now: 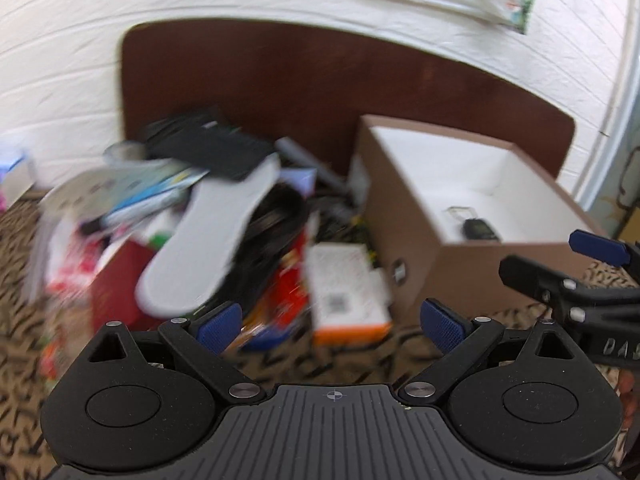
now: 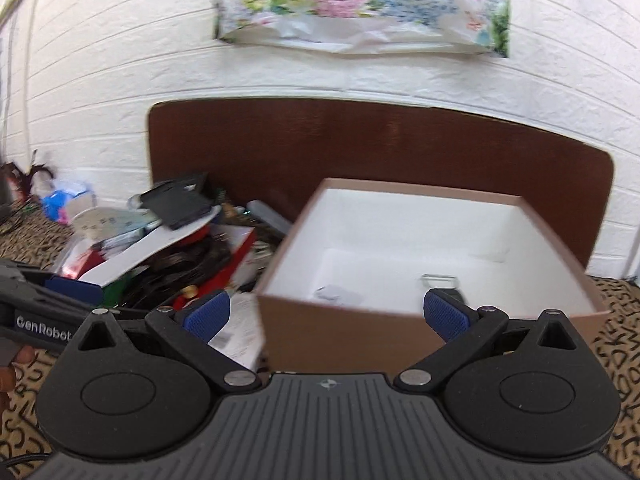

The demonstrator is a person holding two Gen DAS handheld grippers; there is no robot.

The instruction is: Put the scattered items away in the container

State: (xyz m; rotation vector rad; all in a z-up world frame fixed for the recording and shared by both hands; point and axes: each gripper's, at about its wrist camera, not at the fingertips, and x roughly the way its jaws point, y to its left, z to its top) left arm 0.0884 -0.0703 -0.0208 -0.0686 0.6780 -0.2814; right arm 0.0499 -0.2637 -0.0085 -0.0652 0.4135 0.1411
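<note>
Left gripper [image 1: 331, 322] spread wide, nothing between the blue pads [image 1: 219, 326], aimed low at the clutter pile; likely lining up for a pick. Right gripper [image 2: 326, 316] also spread wide and empty, hanging just in front of the cardboard box [image 2: 340, 334], near wall between its pads, probably parked clear of the pile while the left goes in.

Box: open top, white inside, brown outside, on the patterned cover [image 1: 24, 384] against the brown headboard [image 1: 320, 80]. Open side faces up, so drops from above work. Already inside: dark key fob [image 1: 480, 230] with a metal ring, on the floor of the box.

Pile just left of the box, touching or nearly so. White insole [image 1: 208, 240] on top of the heap, long axis diagonal, one end up toward the headboard under a black flat case [image 1: 208, 148], other end down toward the left gripper. White-and-orange carton [image 1: 348, 296] beside the box's near corner, long axis roughly toward the camera. Black cable coil [image 1: 276, 224] under the insole. Left view motion-blurred, so smaller items (packets, red box) hard to name for sure.

Most of the task not yet done.
</note>
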